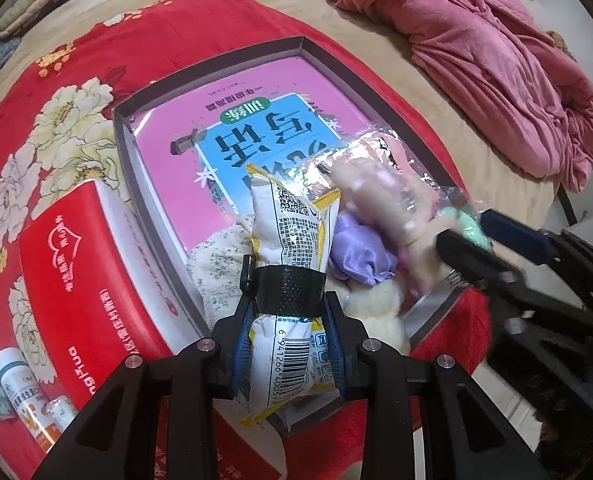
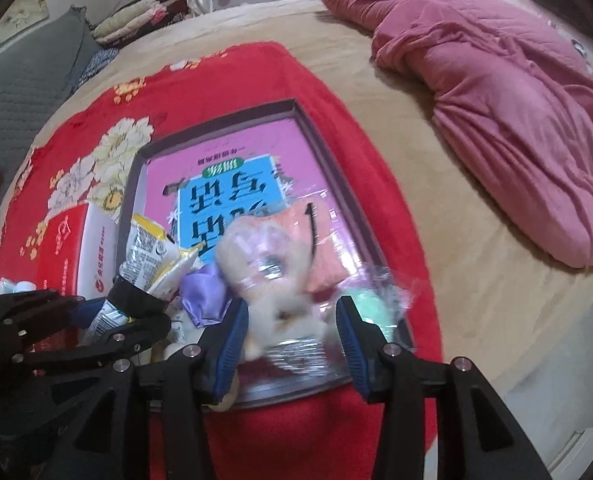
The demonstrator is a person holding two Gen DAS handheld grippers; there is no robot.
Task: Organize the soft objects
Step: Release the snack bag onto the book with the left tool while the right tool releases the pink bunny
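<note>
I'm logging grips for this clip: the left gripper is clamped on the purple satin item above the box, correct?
Not quite. In the left wrist view the left gripper is clamped on the white-and-yellow snack packet; the purple satin item lies free in the box beside it.

Even, soft indoor light; strong fisheye distortion; local motion blur.

Both views are moderately bright with no hard shadows; the light source cannot be located. Straight edges of the shallow box [image 1: 316, 46] bow outward, and dark vignette arcs fill the frame corners. In the left wrist view the snack packet [image 1: 292, 240] is sharp, with legible barcode print, while the clear bag with the plush toy [image 1: 380, 196] and the right gripper [image 1: 472, 240] are smeared. In the right wrist view the same bag [image 2: 272, 276] is heavily blurred. Specular glare streaks cross its plastic film. The pink quilt [image 2: 496, 100] and red blanket [image 2: 224, 76] appear slightly soft.
</note>
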